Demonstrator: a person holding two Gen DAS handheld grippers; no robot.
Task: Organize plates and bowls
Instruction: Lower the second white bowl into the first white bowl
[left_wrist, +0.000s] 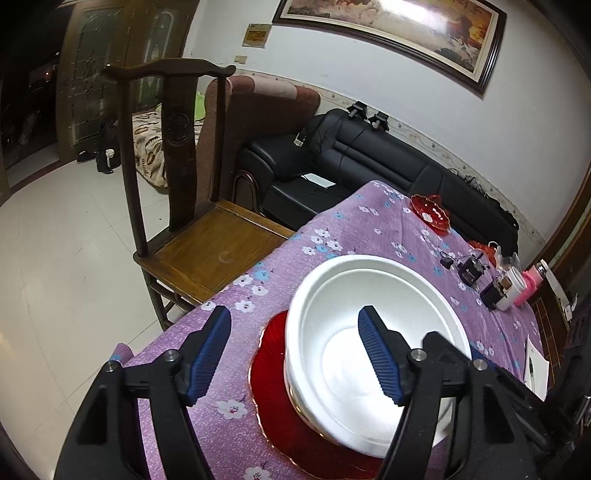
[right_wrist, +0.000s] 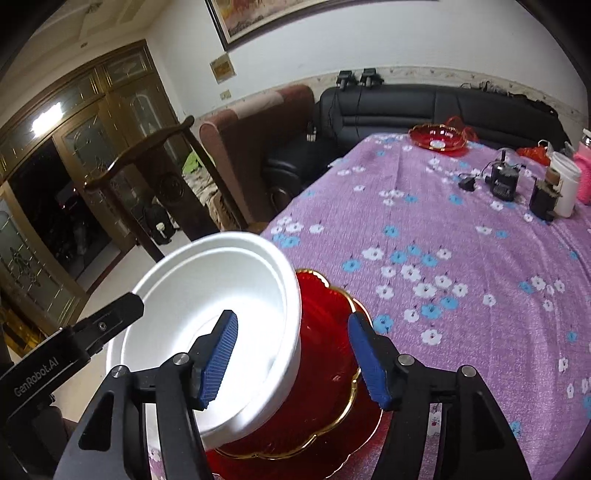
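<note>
A white foam bowl (left_wrist: 369, 314) (right_wrist: 207, 288) sits on a red glass plate (left_wrist: 269, 369) (right_wrist: 332, 369) with a gold rim, on the purple flowered tablecloth (left_wrist: 332, 229). My left gripper (left_wrist: 293, 314) is open and straddles the bowl's left wall: one pad hangs inside the bowl, the other outside over the cloth. My right gripper (right_wrist: 293, 318) is open too and straddles the bowl's right wall, with one pad inside and one over the red plate. Neither gripper's pads press on the bowl. The left gripper's black finger (right_wrist: 110, 317) shows at the bowl's left edge in the right wrist view.
A second red dish (left_wrist: 430, 214) (right_wrist: 437, 138) stands at the table's far end. A black device (right_wrist: 502, 181), a white cup (right_wrist: 565, 184) and a pink item (right_wrist: 583, 173) sit at the far right. A wooden chair (left_wrist: 207, 251) stands left of the table, and a black sofa (left_wrist: 369, 158) behind it.
</note>
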